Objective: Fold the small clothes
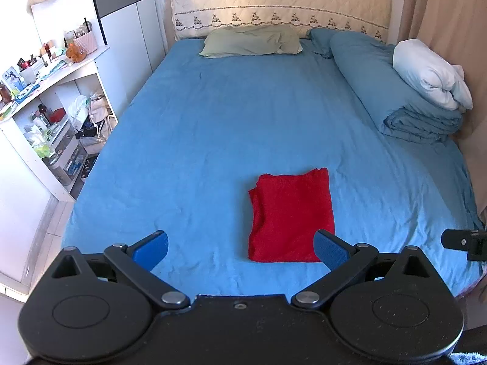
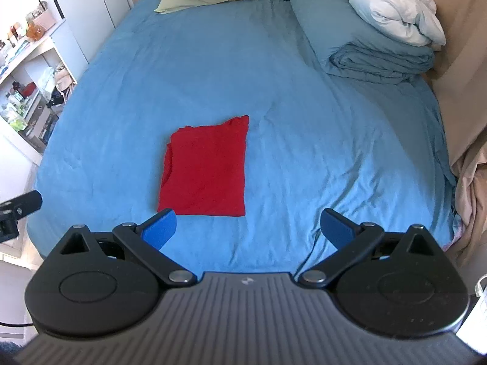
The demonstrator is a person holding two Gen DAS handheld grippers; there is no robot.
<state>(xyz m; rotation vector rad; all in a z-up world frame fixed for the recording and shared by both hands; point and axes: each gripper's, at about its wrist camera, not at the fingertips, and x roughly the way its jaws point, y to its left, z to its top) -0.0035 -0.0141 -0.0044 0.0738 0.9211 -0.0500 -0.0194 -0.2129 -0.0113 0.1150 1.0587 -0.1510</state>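
Note:
A red garment [image 1: 290,216] lies folded into a flat rectangle on the blue bed sheet [image 1: 213,127]; it also shows in the right wrist view [image 2: 205,170]. My left gripper [image 1: 240,248] is open and empty, held above the near bed edge, with the garment's near edge between its blue fingers, toward the right one. My right gripper [image 2: 248,228] is open and empty, just short of the garment's near edge, the garment ahead and to its left. Each gripper shows at the edge of the other's view [image 1: 464,241] [image 2: 16,210].
A green pillow [image 1: 252,41] lies at the headboard. A rolled blue duvet [image 1: 392,91] with a white pillow [image 1: 429,73] lines the right side. A cluttered white shelf [image 1: 51,115] stands left of the bed. Beige curtains [image 2: 468,60] hang at right.

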